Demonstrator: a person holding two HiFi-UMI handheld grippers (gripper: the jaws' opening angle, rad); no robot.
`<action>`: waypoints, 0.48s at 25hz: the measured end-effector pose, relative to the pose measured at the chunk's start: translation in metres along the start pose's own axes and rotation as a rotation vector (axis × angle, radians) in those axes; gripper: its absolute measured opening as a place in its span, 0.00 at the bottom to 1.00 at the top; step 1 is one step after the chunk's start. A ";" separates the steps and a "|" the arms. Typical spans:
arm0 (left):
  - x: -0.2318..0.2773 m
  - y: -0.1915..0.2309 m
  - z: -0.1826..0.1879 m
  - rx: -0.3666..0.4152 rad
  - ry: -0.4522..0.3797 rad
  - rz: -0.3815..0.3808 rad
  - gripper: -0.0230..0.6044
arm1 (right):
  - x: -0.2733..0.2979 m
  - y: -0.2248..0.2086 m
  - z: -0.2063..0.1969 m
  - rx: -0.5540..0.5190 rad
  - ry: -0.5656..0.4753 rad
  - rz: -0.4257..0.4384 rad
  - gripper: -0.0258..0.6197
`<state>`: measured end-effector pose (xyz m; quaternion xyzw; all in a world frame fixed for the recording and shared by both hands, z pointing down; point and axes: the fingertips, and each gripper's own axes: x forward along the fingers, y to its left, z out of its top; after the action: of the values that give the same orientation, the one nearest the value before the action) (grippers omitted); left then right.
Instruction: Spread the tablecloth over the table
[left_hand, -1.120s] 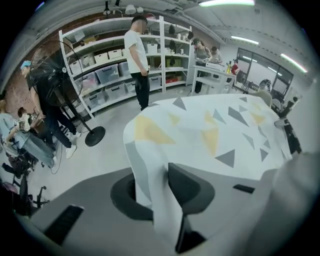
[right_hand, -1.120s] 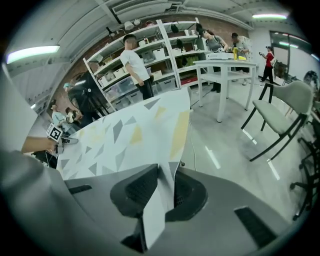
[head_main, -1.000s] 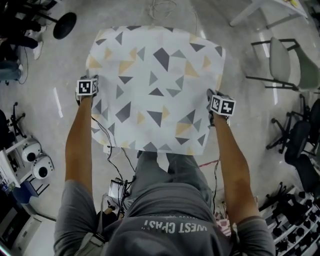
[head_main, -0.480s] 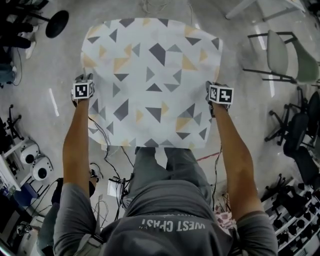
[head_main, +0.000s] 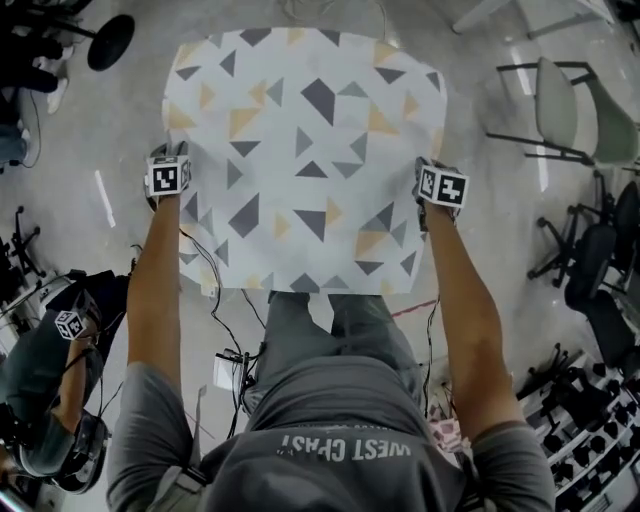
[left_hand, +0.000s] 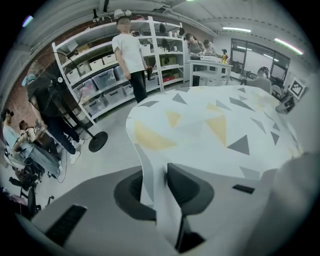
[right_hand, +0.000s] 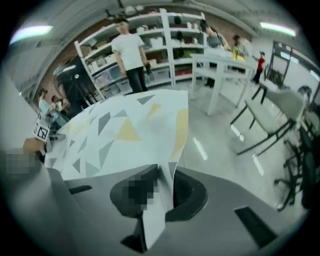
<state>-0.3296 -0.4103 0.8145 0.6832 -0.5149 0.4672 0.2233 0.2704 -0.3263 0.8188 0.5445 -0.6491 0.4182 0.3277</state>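
The white tablecloth (head_main: 305, 150), printed with grey and yellow triangles, lies spread flat over the table and hides it; its near edge hangs toward me. My left gripper (head_main: 168, 160) grips the cloth's left edge and my right gripper (head_main: 430, 172) its right edge. In the left gripper view a fold of the tablecloth (left_hand: 215, 125) runs between the jaws of that gripper (left_hand: 162, 185), whose pads press on it while the jaws are opening. In the right gripper view the tablecloth (right_hand: 125, 132) likewise passes through the right gripper (right_hand: 165, 192), pinched there, with those jaws opening too.
A grey chair (head_main: 575, 125) and dark office chairs (head_main: 590, 280) stand at the right. Cables (head_main: 225, 320) trail on the floor near my legs. A second person (head_main: 45, 380) crouches at lower left. Shelves (left_hand: 100, 75) and a standing person (left_hand: 130, 55) are beyond the table.
The cloth now lies flatter and sits a little higher in the head view. A second person has come into view at lower left. Both grippers still hold the cloth's side edges.
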 end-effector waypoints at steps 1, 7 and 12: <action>0.002 0.001 0.001 0.005 0.007 -0.005 0.13 | 0.006 -0.005 -0.006 0.082 0.037 0.041 0.11; 0.013 0.003 -0.004 -0.049 0.020 -0.059 0.15 | 0.015 -0.012 -0.014 0.263 0.094 0.186 0.15; 0.016 0.003 -0.003 -0.028 0.019 -0.052 0.15 | 0.016 -0.012 -0.013 0.296 0.115 0.195 0.13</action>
<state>-0.3331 -0.4172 0.8287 0.6886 -0.5013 0.4607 0.2497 0.2783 -0.3221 0.8412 0.4966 -0.6103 0.5694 0.2382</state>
